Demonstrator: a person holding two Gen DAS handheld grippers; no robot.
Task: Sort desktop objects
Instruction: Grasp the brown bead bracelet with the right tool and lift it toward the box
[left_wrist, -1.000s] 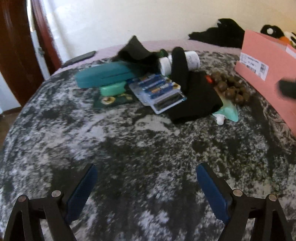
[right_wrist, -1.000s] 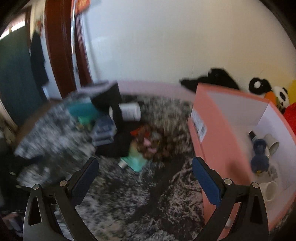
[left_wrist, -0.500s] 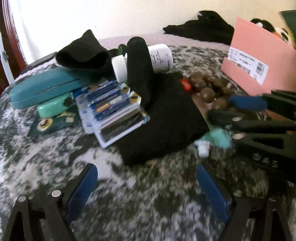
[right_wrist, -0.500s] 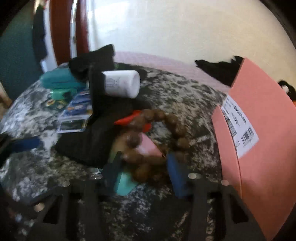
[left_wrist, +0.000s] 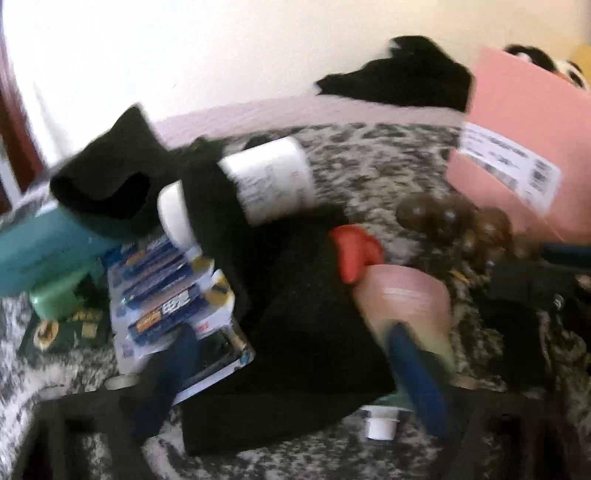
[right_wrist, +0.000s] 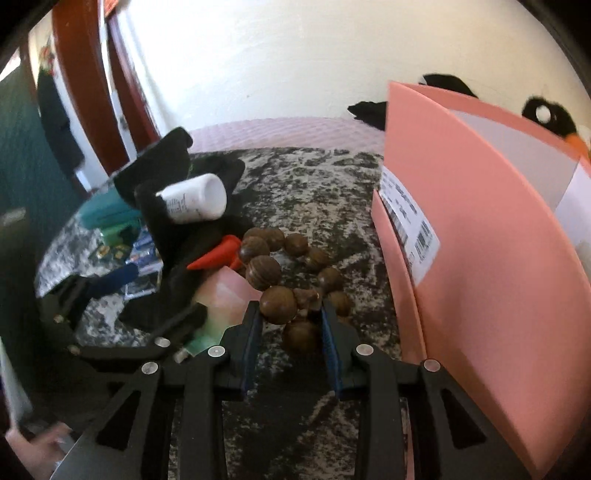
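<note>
A string of big brown wooden beads (right_wrist: 286, 258) lies on the mottled tabletop beside the pink box (right_wrist: 480, 236). My right gripper (right_wrist: 291, 328) has closed around the nearest beads, one bead sitting between its blue pads. My left gripper (left_wrist: 295, 358) is open over a black cloth (left_wrist: 295, 332), its right finger against a pink and green tube (left_wrist: 406, 302). A white bottle (left_wrist: 269, 177), a battery pack (left_wrist: 166, 295) and a red piece (left_wrist: 354, 251) lie in the pile. The left wrist view is blurred.
A teal glasses case (left_wrist: 33, 251), a green case (left_wrist: 55, 295) and a dark card (left_wrist: 62, 332) lie left of the pile. Black fabric (left_wrist: 399, 74) and plush toys (right_wrist: 546, 110) sit at the back. A dark red door frame (right_wrist: 85, 74) stands at left.
Both grippers moved forward into the pile. My right gripper narrowed from wide open onto the beads. My left gripper advanced over the black cloth, next to the tube.
</note>
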